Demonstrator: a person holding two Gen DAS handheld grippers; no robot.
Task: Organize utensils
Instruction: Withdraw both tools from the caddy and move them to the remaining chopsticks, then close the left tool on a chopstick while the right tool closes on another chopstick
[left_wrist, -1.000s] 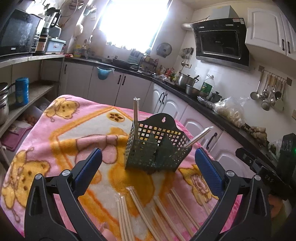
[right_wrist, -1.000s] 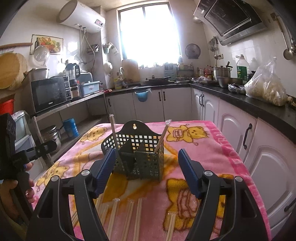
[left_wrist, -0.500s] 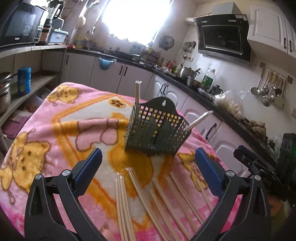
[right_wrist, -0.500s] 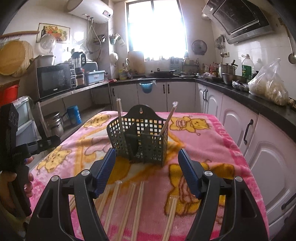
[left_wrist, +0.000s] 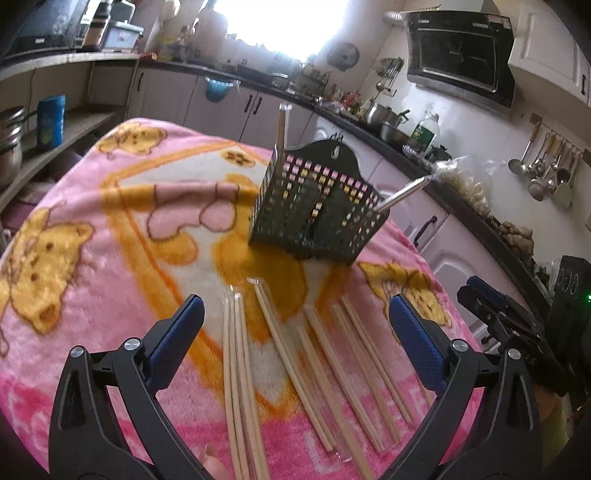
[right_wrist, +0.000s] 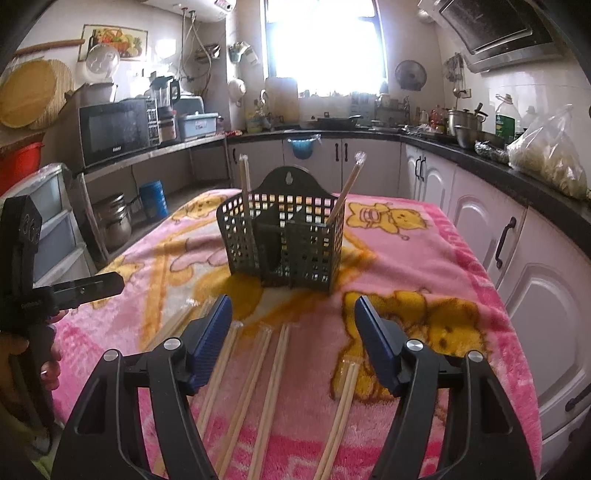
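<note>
A dark green mesh utensil basket (left_wrist: 317, 218) (right_wrist: 284, 240) stands on the pink blanket. One wrapped chopstick stands upright in it (left_wrist: 282, 125) and another leans out (left_wrist: 404, 192). Several loose wooden chopsticks (left_wrist: 294, 362) (right_wrist: 273, 387) lie side by side in front of the basket. My left gripper (left_wrist: 295, 306) hovers wide open over them, holding nothing. My right gripper (right_wrist: 292, 306) hangs above the same row. Its jaws are closing a little, with nothing between the pads.
The pink bear blanket (left_wrist: 92, 258) covers the table, whose right edge drops off beside white cabinets (right_wrist: 535, 277). A shelf with a microwave (right_wrist: 114, 129) stands to the left. A hand (right_wrist: 48, 369) grips the left tool's handle at the table's left side.
Both grippers have sunk and tipped downward, so more of the loose chopsticks shows below them. The right jaws stand slightly narrower. The basket and chopsticks have not moved.
</note>
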